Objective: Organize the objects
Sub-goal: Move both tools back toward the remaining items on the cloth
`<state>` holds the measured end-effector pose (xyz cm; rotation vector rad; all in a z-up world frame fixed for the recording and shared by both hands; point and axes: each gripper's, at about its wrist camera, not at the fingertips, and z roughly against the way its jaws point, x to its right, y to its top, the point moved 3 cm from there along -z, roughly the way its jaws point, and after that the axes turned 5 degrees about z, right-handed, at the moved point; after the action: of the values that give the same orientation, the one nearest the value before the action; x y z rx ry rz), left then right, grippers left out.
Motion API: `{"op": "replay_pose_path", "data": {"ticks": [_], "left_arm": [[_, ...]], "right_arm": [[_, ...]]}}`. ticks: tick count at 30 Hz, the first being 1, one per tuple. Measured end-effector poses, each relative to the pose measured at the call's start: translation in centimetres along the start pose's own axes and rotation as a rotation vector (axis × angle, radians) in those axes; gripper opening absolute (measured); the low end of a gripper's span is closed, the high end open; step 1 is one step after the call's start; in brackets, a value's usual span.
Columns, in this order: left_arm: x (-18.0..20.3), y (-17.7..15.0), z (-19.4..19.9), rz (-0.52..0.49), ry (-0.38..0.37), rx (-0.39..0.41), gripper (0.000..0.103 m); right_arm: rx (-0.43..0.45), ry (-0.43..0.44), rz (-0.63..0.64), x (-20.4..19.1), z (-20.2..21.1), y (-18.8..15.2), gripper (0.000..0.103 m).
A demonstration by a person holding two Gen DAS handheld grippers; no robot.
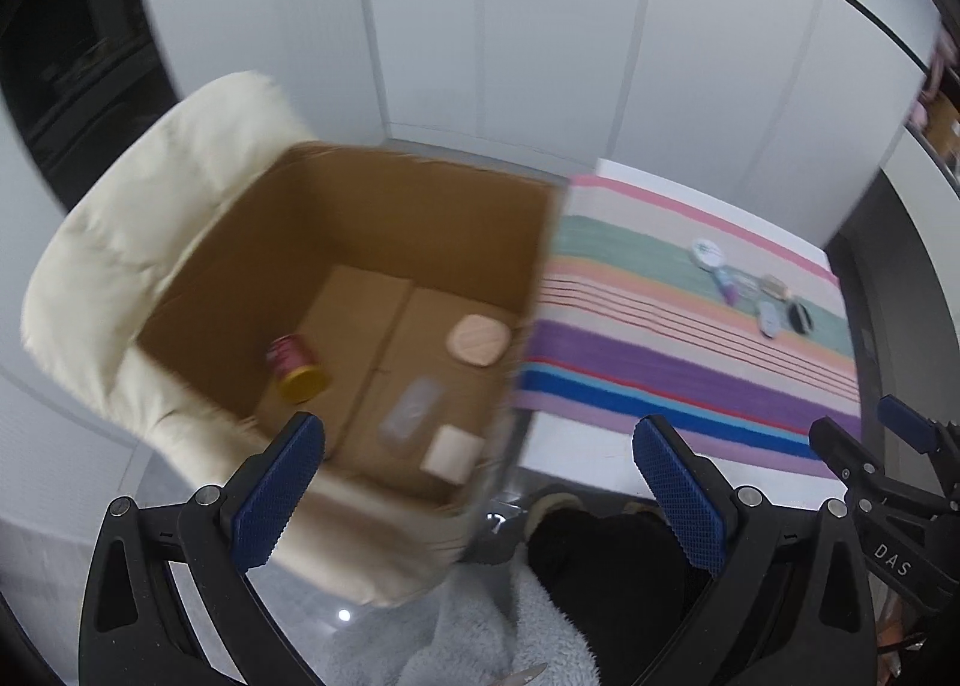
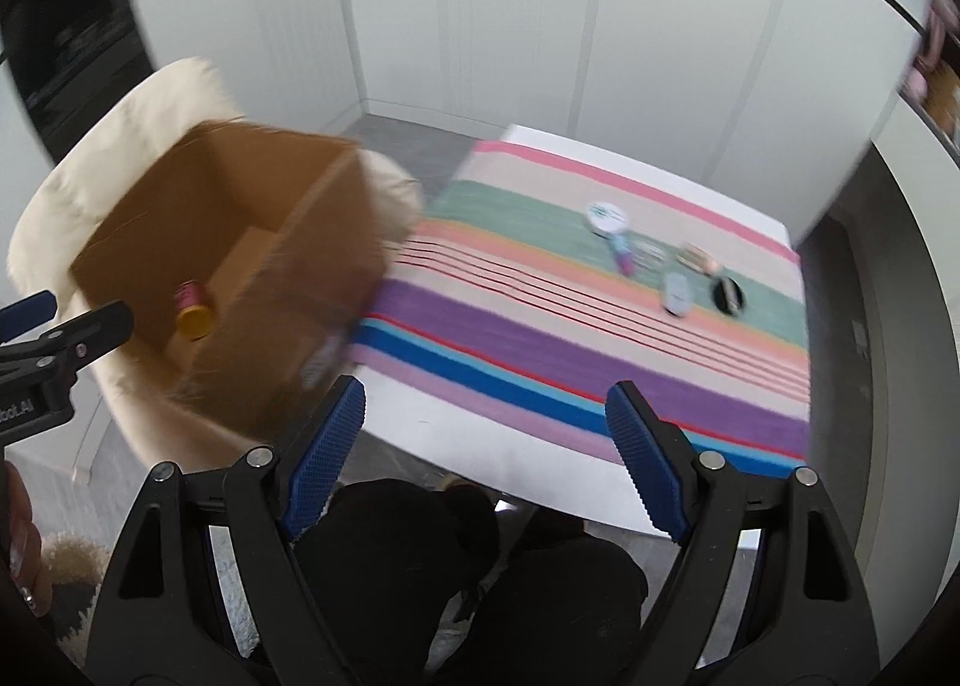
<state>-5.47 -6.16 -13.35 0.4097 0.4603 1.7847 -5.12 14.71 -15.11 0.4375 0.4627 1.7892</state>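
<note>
An open cardboard box [image 1: 384, 218] rests on a cream chair [image 1: 150, 218]. Inside lie a red bottle with a gold cap [image 1: 297, 368], a rounded peach compact [image 1: 479, 341], a clear flat item [image 1: 414, 409] and a pale square item [image 1: 451, 452]. Several small items [image 1: 750, 287] lie on the striped cloth [image 1: 660, 350]; they also show in the right wrist view [image 2: 666, 260]. My left gripper [image 1: 480, 482] is open and empty above the box's near edge. My right gripper [image 2: 486, 446] is open and empty above the table's near edge. The box also shows in the right wrist view [image 2: 240, 242].
The white table [image 2: 510, 482] carries the striped cloth [image 2: 600, 326]. White wall panels [image 1: 540, 56] stand behind. The person's dark-clothed legs [image 2: 480, 578] are below the grippers. A grey fluffy rug [image 1: 480, 644] lies on the floor.
</note>
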Motion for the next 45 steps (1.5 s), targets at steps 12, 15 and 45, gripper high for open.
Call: {"op": "replay_pose_path", "data": {"ticks": [12, 15, 45], "left_arm": [[12.2, 1.4, -5.4, -0.154, -0.088, -0.061, 0.103], [14.9, 1.7, -7.2, -0.174, -0.102, -0.078, 0.103], [32.7, 5.6, -34.5, -0.243, -0.192, -0.201, 0.101]], "right_arm": [[-0.041, -0.117, -0.189, 13.3, -1.7, -2.7, 0.085], [-0.045, -0.132, -0.23, 16.4, -2.9, -3.5, 0.085], [-0.079, -0.094, -0.38, 30.5, -29.4, -1.3, 0.085]]}}
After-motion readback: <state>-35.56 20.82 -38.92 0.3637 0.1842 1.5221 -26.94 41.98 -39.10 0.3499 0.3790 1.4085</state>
